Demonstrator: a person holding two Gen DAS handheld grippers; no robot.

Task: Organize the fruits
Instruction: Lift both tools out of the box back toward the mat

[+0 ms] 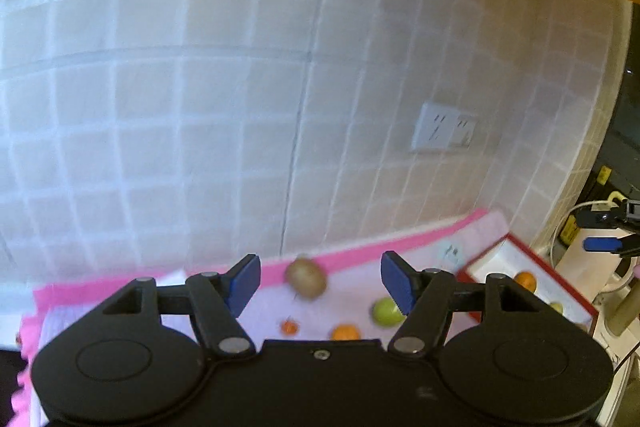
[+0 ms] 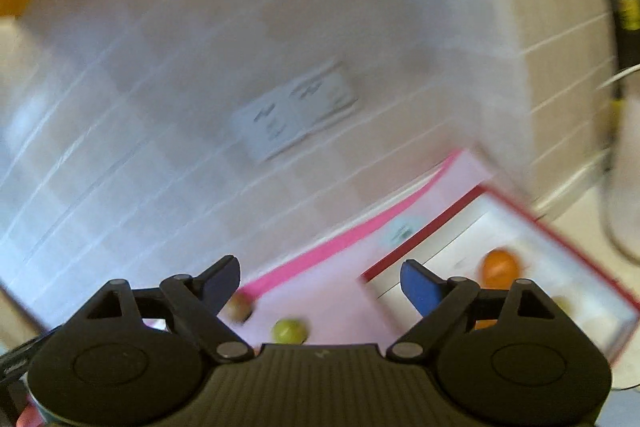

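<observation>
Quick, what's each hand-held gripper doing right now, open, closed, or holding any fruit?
Left hand-held gripper: open, holding nothing.
Right hand-held gripper: open, holding nothing.

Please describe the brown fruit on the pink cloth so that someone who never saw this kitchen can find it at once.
Start at the tiled wall and look down to the pink cloth spread along its foot. The kiwi lies on the cloth nearest the wall. It alone is dull brown and egg-shaped; the green fruit and the orange fruit nearby are bright.
</observation>
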